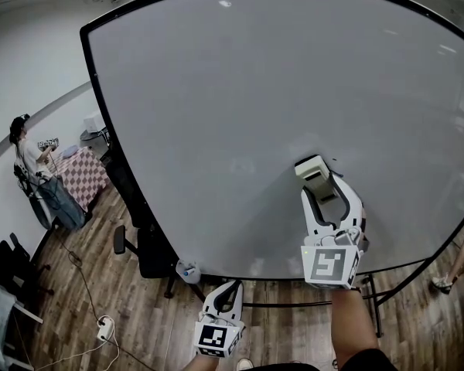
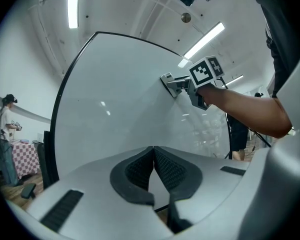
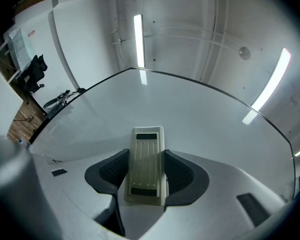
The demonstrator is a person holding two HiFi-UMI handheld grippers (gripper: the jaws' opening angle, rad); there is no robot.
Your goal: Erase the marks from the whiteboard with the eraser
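A large whiteboard (image 1: 255,114) with a black frame fills the head view; I see no marks on its surface. My right gripper (image 1: 319,178) is shut on a cream eraser (image 1: 310,167), which is pressed against the board's lower right part. In the right gripper view the eraser (image 3: 146,165) sits lengthwise between the dark pads, pointing at the board (image 3: 190,119). My left gripper (image 1: 226,300) hangs low below the board's bottom edge. Its pads (image 2: 140,170) meet with nothing between them. The left gripper view also shows the right gripper (image 2: 176,85) with the eraser (image 2: 166,81) on the board.
A black chair (image 1: 143,250) stands on the wooden floor under the board's lower left corner, with a small bottle (image 1: 189,272) beside it. A person (image 1: 27,157) stands at far left by a checkered table (image 1: 83,175). Another person's leg (image 1: 456,265) shows at right.
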